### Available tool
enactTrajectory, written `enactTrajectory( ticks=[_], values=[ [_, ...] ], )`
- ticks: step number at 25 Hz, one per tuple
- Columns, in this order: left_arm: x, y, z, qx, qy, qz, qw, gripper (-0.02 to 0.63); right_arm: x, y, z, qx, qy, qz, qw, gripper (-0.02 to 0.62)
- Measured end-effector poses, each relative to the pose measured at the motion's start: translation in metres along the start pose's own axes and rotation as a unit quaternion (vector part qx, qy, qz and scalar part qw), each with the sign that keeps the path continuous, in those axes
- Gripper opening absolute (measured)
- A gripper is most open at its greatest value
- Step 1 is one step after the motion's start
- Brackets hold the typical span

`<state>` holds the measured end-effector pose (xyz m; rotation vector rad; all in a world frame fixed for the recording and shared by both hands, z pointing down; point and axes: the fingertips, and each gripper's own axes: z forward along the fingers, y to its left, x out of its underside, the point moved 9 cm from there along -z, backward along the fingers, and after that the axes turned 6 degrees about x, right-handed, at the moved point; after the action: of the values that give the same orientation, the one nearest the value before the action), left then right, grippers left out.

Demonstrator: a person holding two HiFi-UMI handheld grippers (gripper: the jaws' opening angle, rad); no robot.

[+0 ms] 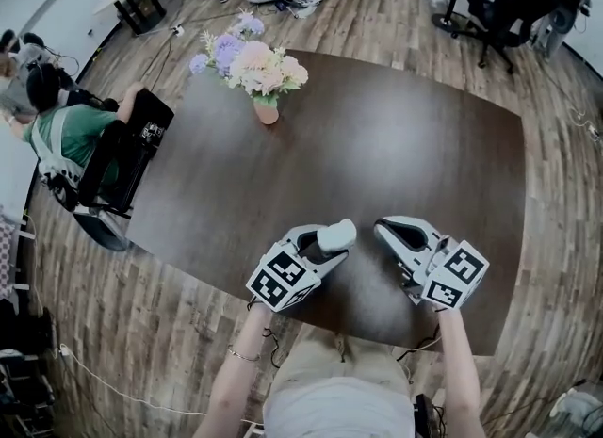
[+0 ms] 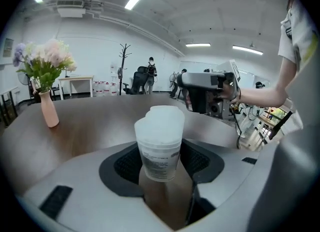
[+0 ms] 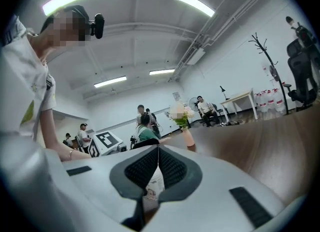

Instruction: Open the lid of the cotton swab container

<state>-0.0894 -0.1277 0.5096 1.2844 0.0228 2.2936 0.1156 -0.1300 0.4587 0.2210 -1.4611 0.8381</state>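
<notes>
A translucent white cotton swab container (image 2: 159,148) with a printed label stands upright between the black pads of my left gripper (image 2: 160,168), which is shut on its lower body. Its white lid (image 2: 164,117) sits on top and looks slightly offset. In the head view the container (image 1: 337,235) is held just above the dark table (image 1: 396,144) near the front edge by the left gripper (image 1: 325,250). My right gripper (image 1: 382,229) hovers a short way to its right, apart from it. Its ribbed pads (image 3: 172,166) meet with nothing between them, and the right gripper (image 3: 158,168) is shut.
A pink vase of pastel flowers (image 1: 266,106) stands at the table's far left side. A seated person in a green top (image 1: 66,135) is beside the table's left edge. Office chairs (image 1: 509,3) stand at the far right. The table's front edge runs just below the grippers.
</notes>
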Motion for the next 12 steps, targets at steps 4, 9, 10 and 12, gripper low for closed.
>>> enactTrajectory(
  ticks=[4,9,10,12],
  values=[
    [-0.018,-0.016,-0.017,0.02,-0.007,0.016,0.9996,0.244,-0.018,0.013,-0.005,-0.051,-0.011,-0.02,0.998,0.021],
    [-0.038,-0.038,-0.032,0.039,0.0,0.043,0.9983,0.244,-0.039,0.035,-0.011,-0.125,0.004,-0.05,0.991,0.025],
    [-0.041,-0.042,-0.035,0.043,-0.001,0.047,0.998,0.244,-0.041,0.038,-0.012,-0.134,0.013,-0.058,0.989,0.034],
    [-0.047,-0.049,-0.039,0.051,-0.004,0.051,0.9974,0.244,-0.046,0.044,-0.011,-0.148,0.035,-0.069,0.986,0.113]
  ],
)
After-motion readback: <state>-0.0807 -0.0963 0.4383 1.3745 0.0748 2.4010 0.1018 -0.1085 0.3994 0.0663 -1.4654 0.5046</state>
